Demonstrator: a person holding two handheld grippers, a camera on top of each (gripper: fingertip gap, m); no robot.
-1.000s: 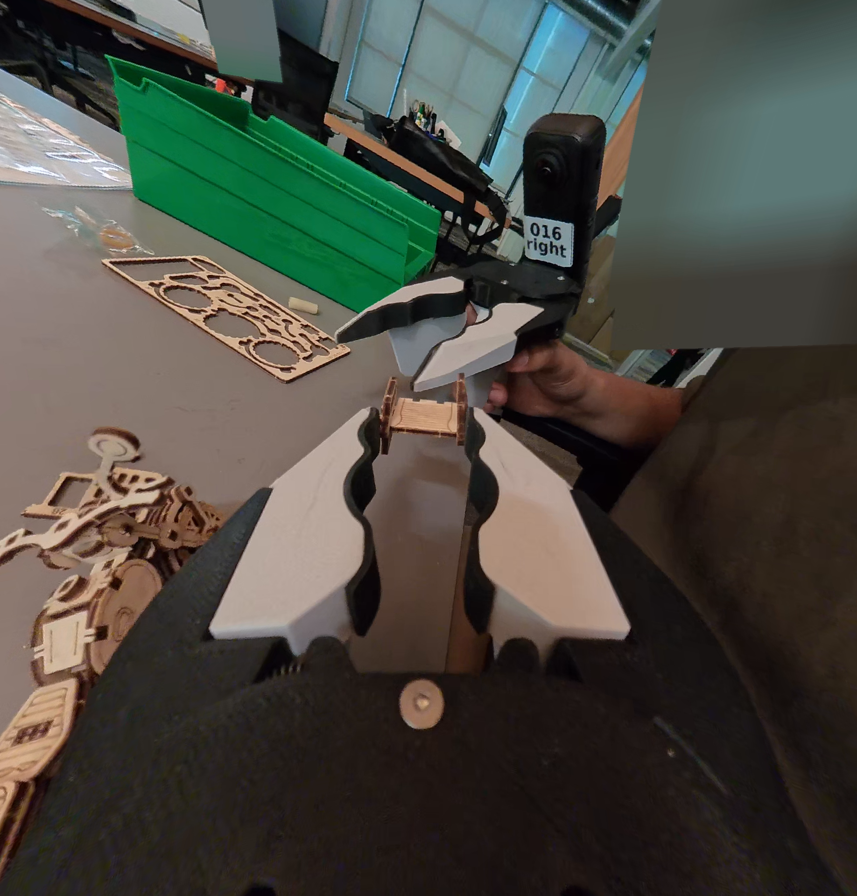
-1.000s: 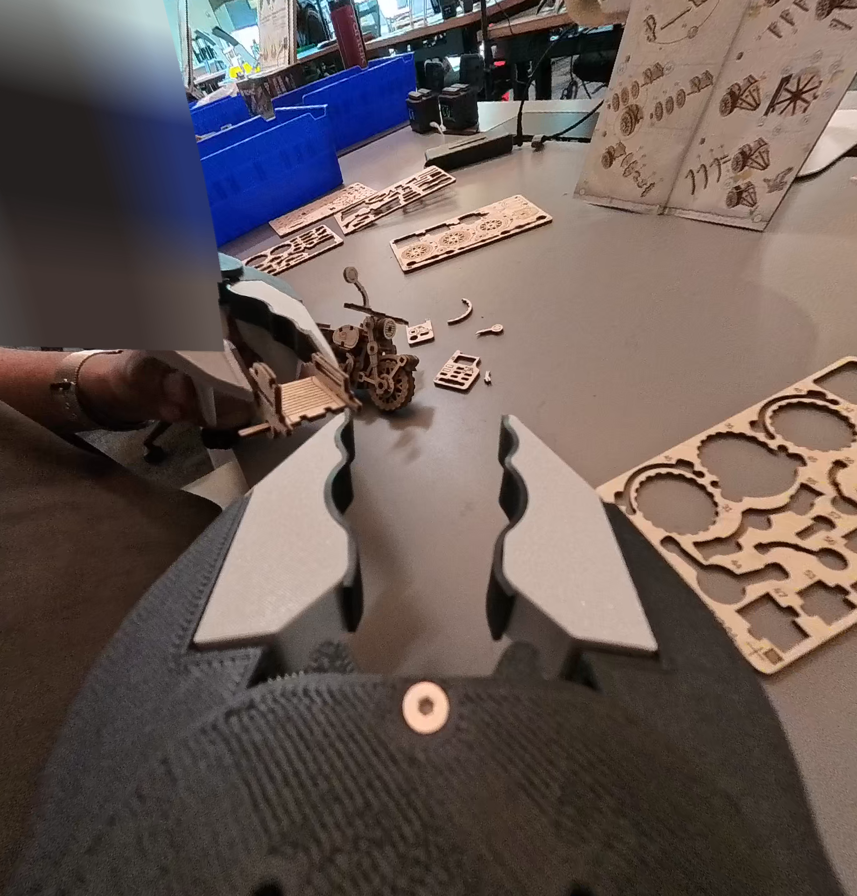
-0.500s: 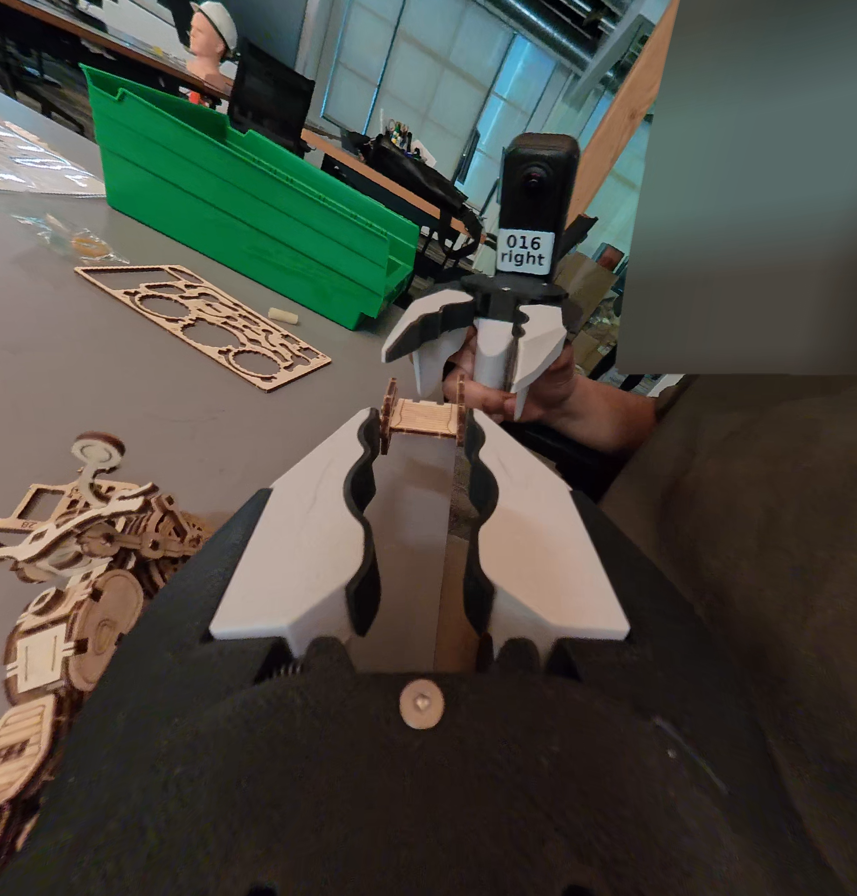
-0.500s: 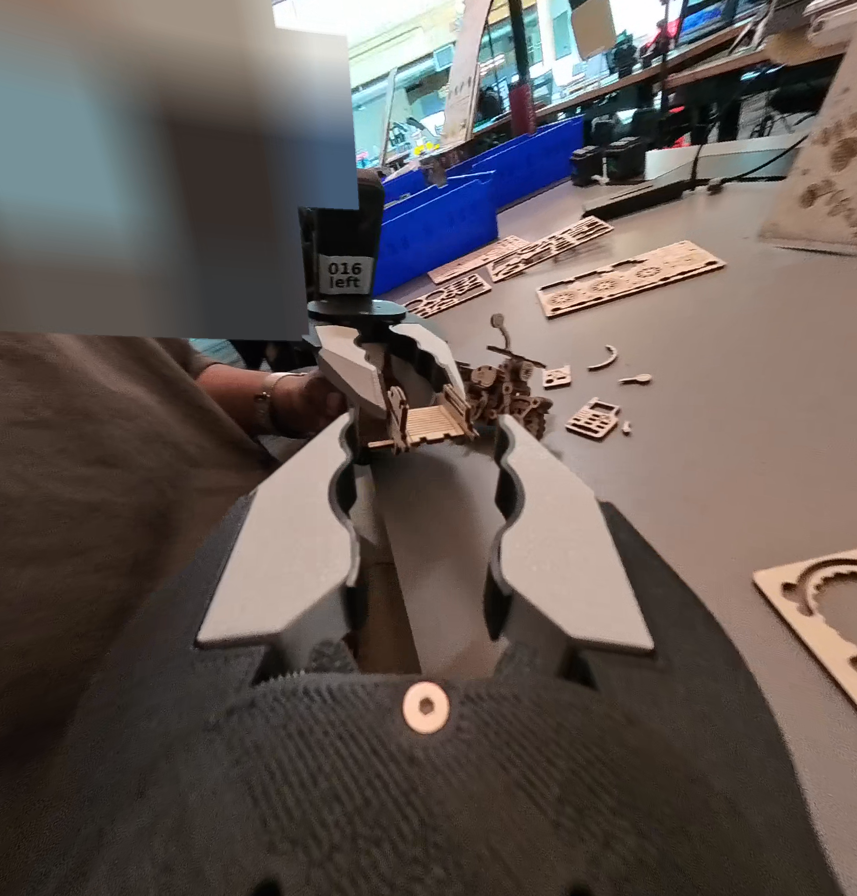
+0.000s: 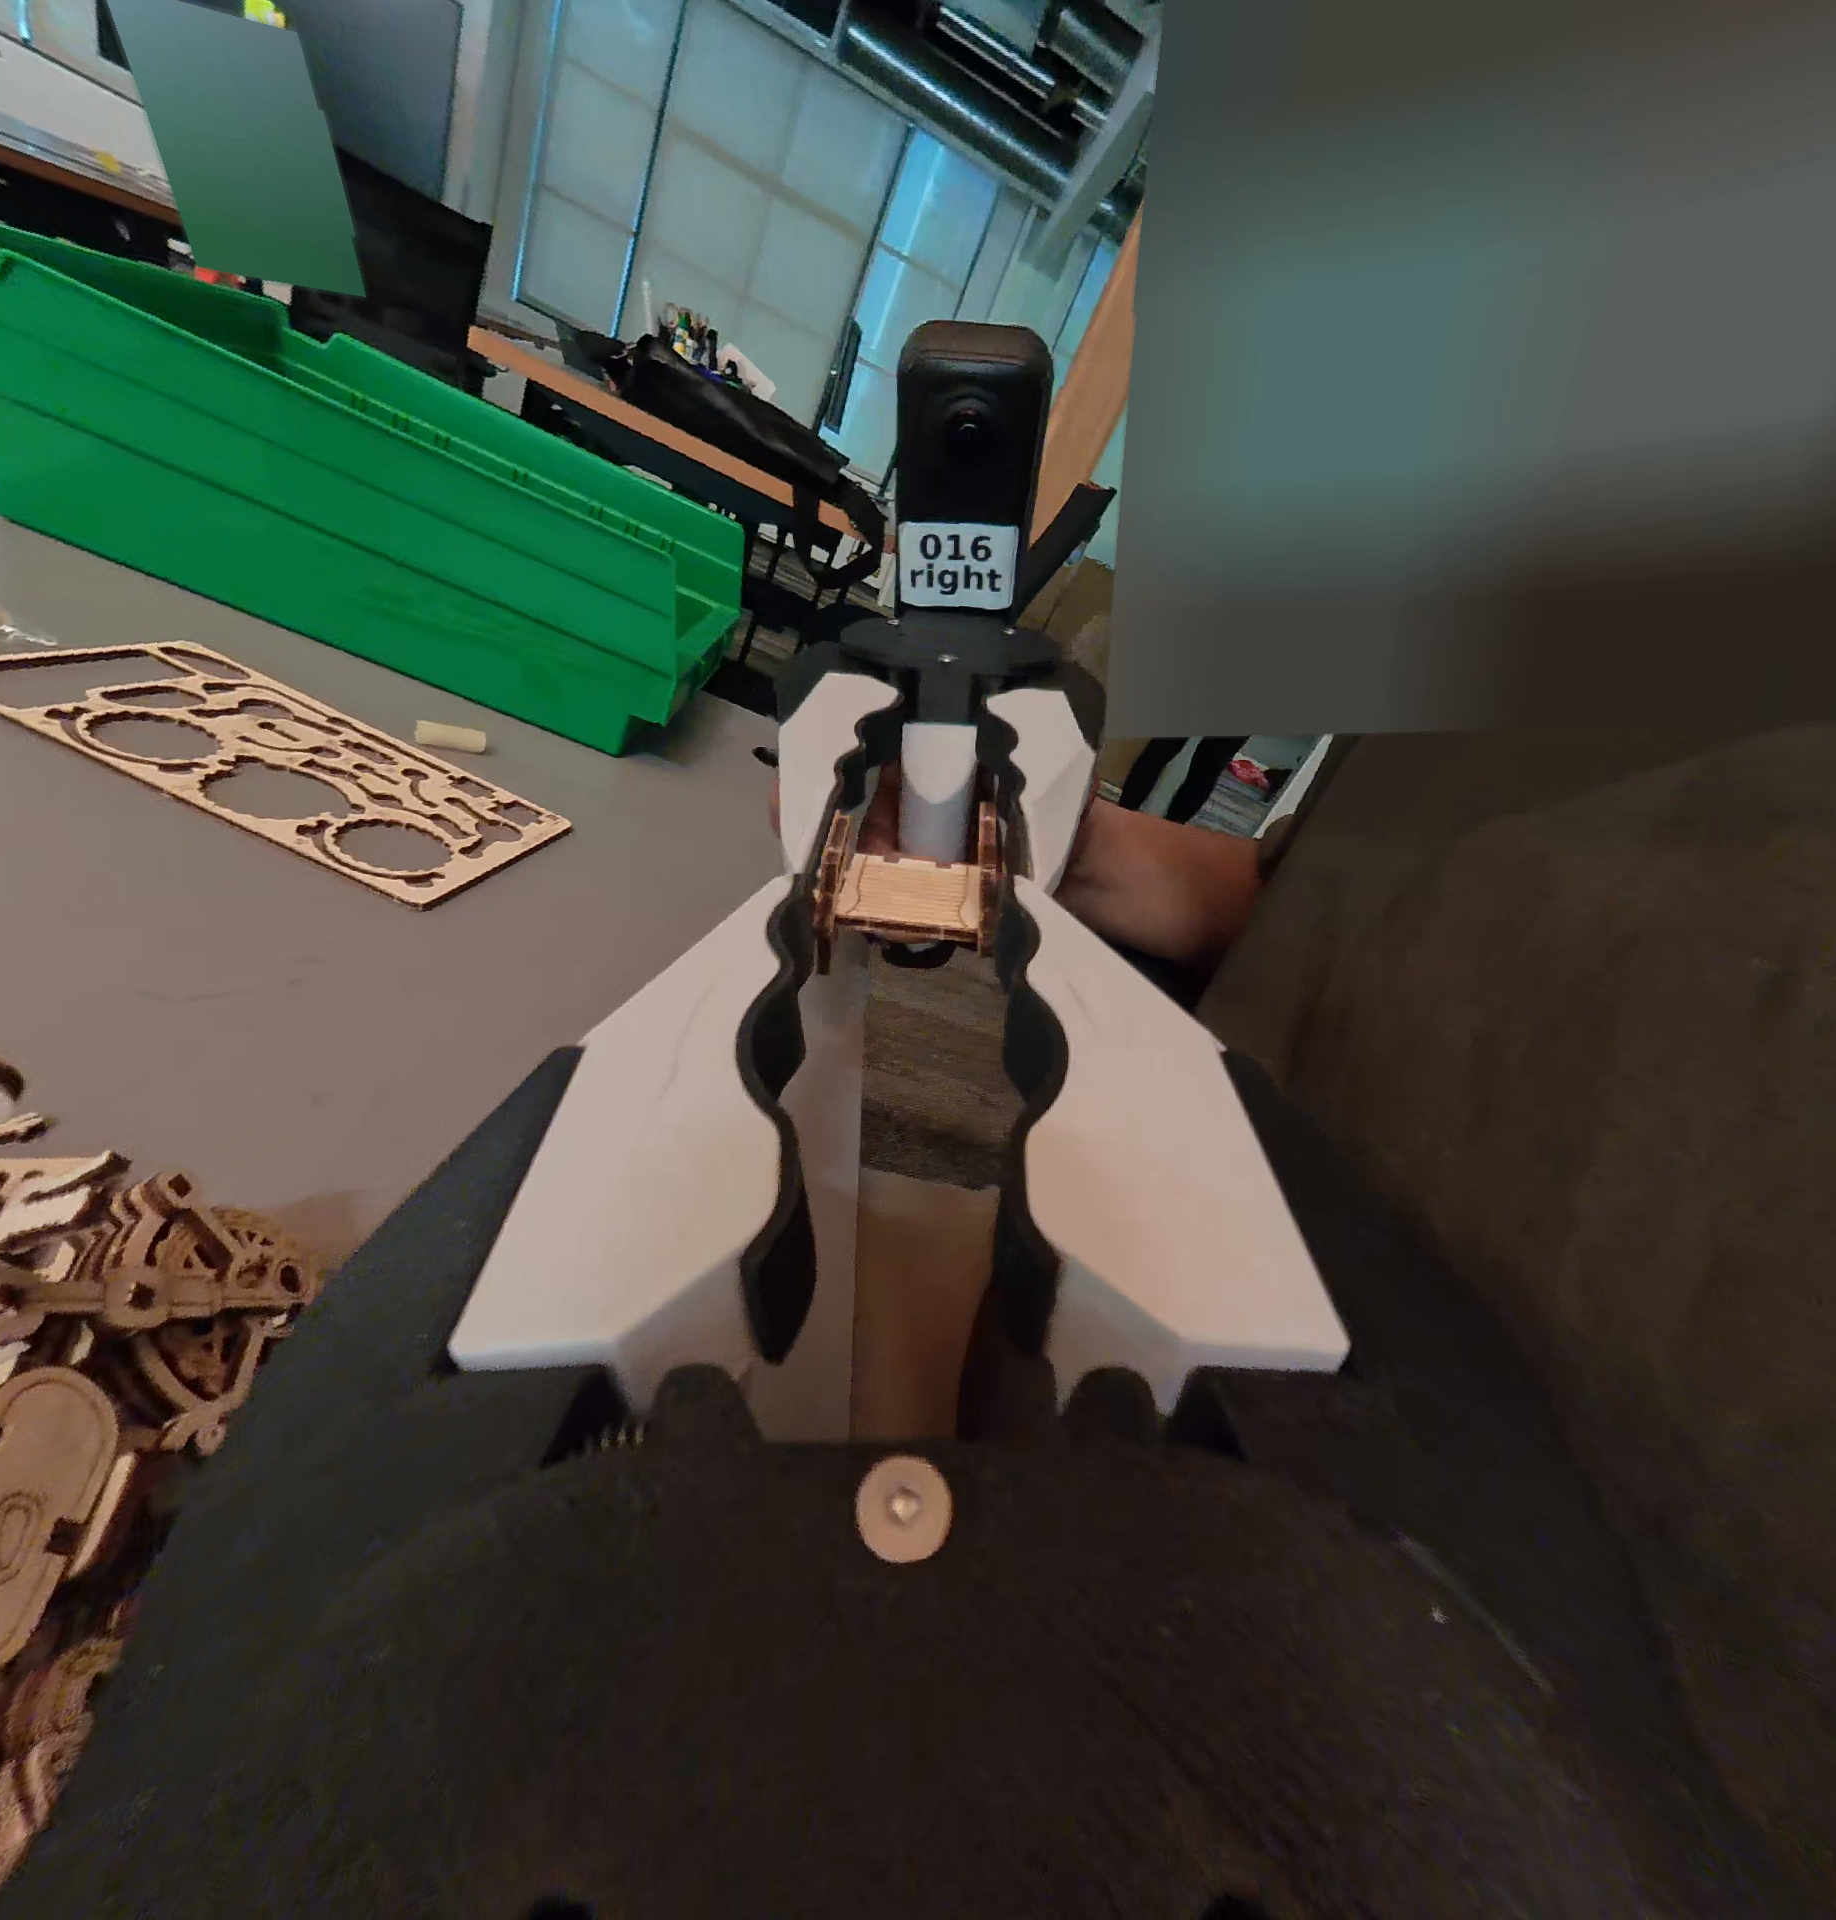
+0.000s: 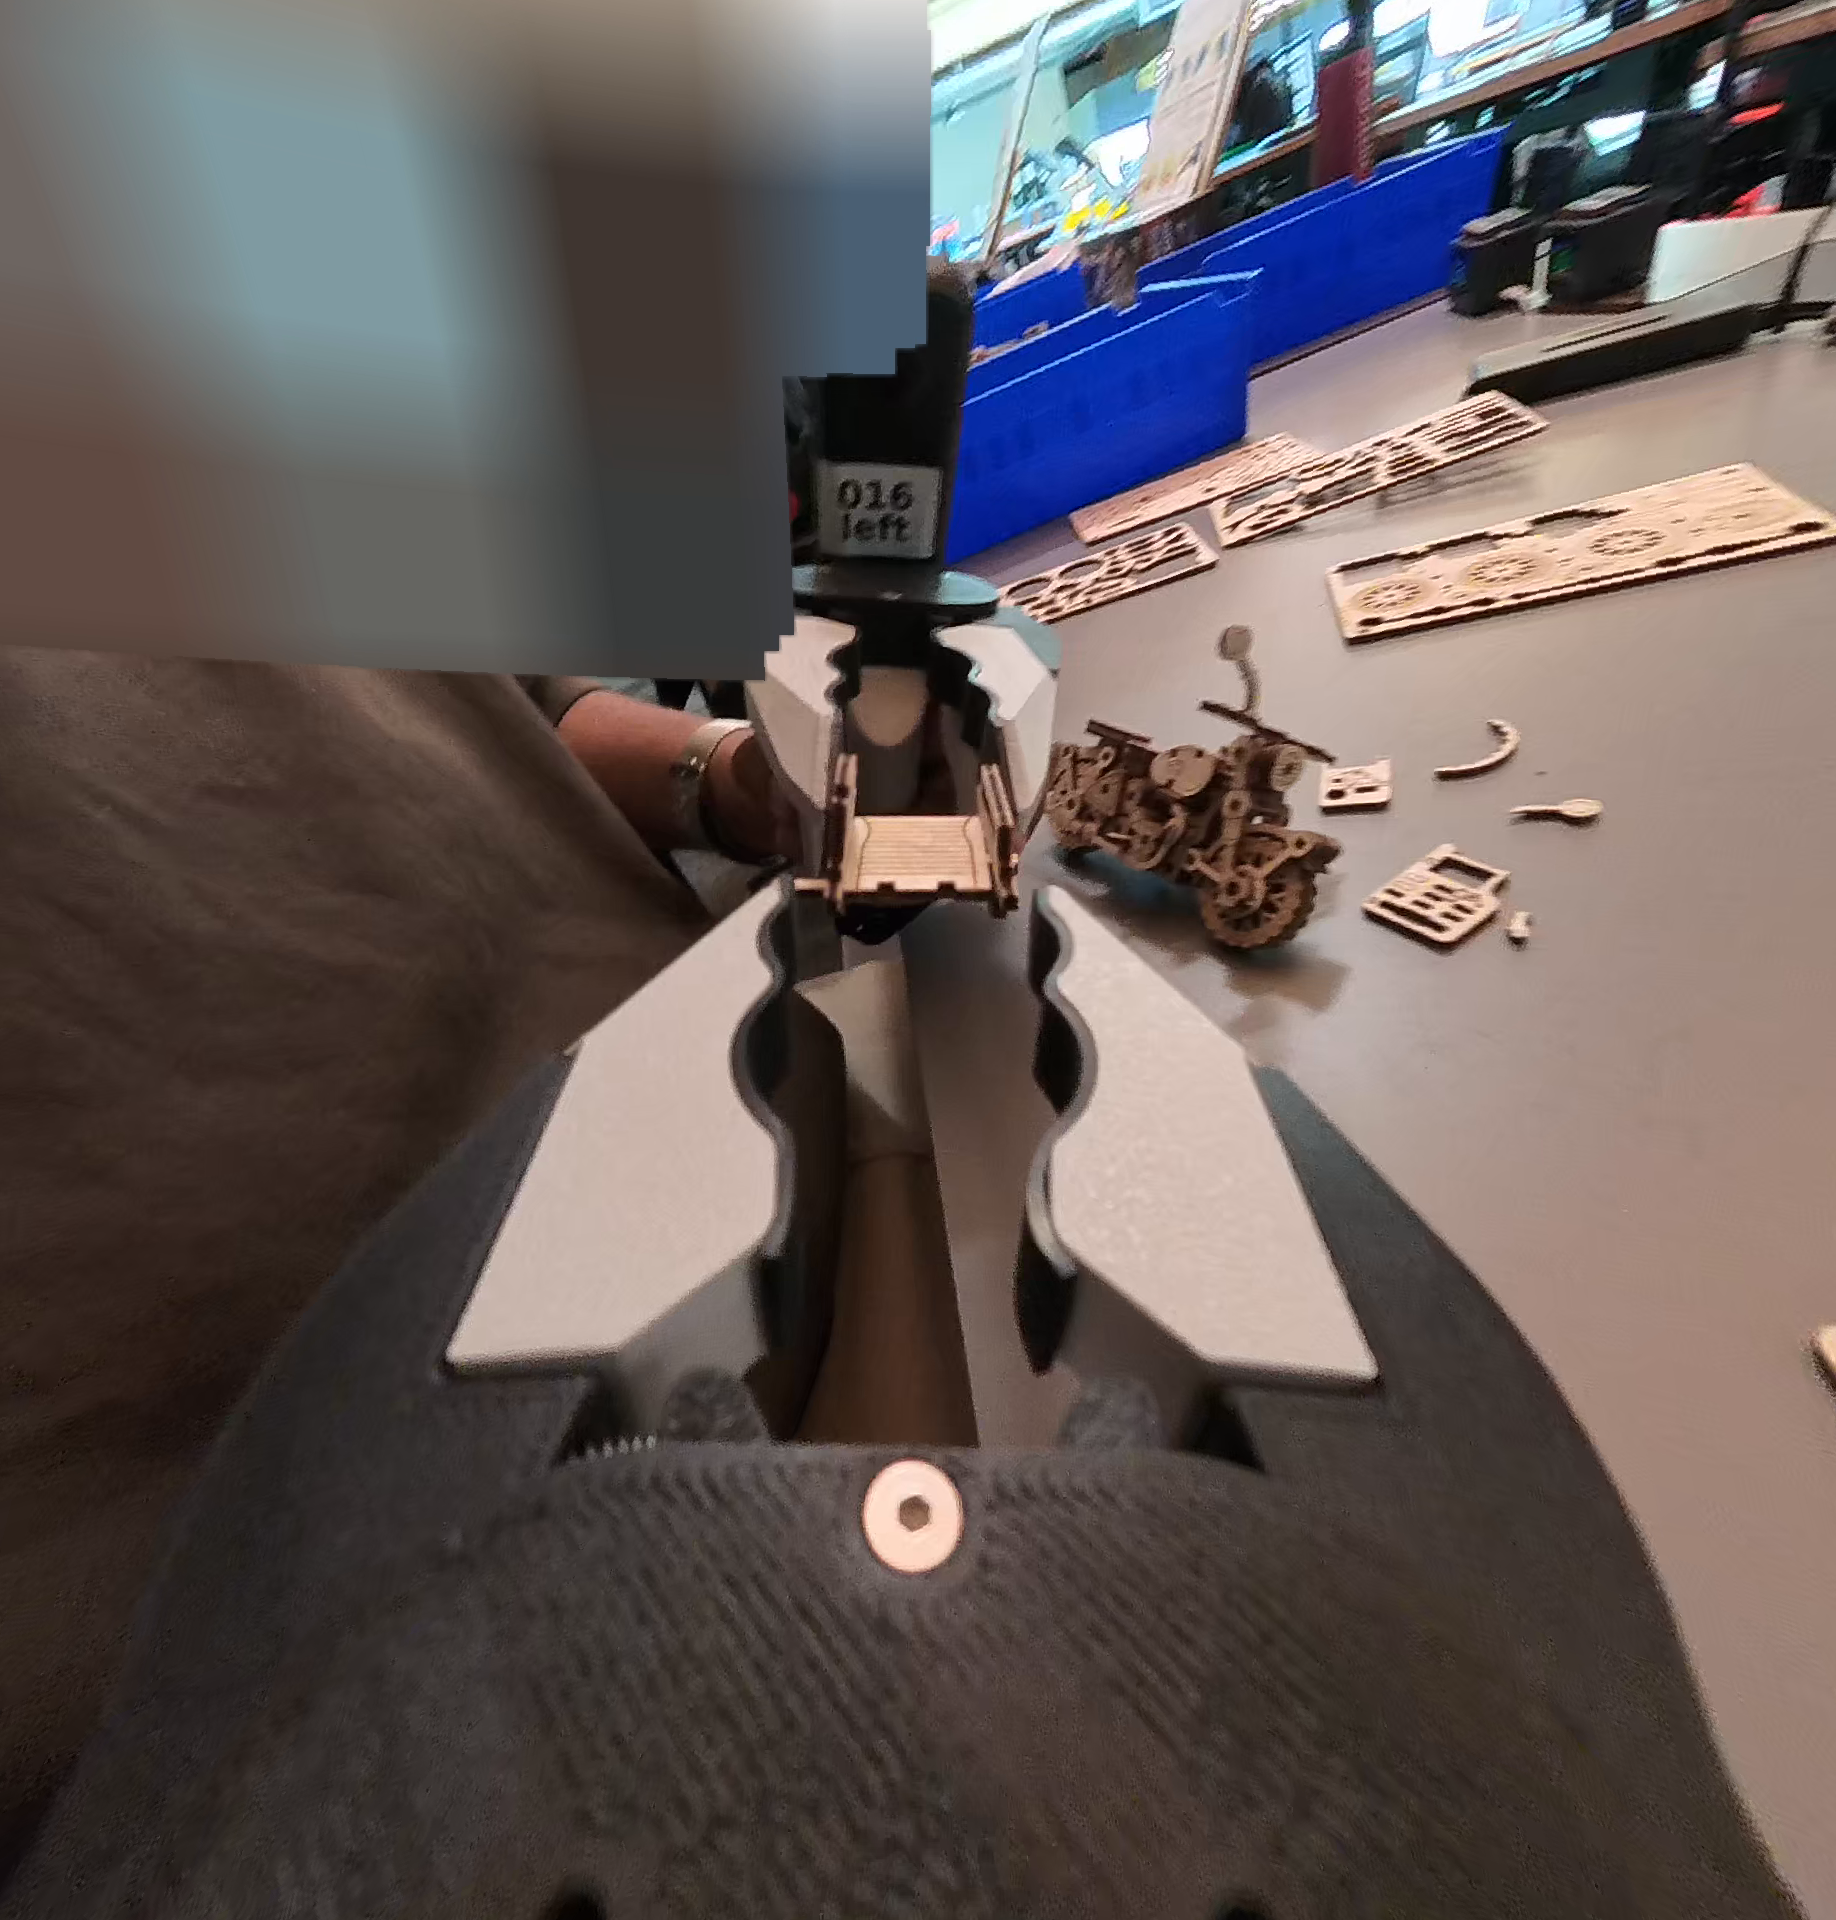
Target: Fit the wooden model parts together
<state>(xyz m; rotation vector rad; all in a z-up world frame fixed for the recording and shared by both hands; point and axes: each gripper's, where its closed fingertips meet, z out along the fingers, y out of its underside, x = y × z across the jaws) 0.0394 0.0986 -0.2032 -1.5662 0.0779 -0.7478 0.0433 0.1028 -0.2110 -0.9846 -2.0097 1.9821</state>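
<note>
Two grippers meet: left gripper (image 5: 906,914) clamps wooden part (image 5: 909,894), right gripper (image 6: 909,920) spread apart.

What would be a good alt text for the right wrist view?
The left gripper holds a small wooden assembly before the open right gripper. A wooden motorcycle model stands on the grey table.

Small pale wooden slatted panel with two darker notched side plates (image 5: 906,891): held level off table, side plates upright, clamped at tips of left gripper (image 5: 906,914).
Brown laser-cut wooden motorcycle model (image 6: 1194,821): part-built, standing upright on grey table, handlebar and mirror stalk raised, just beside held piece.
</note>
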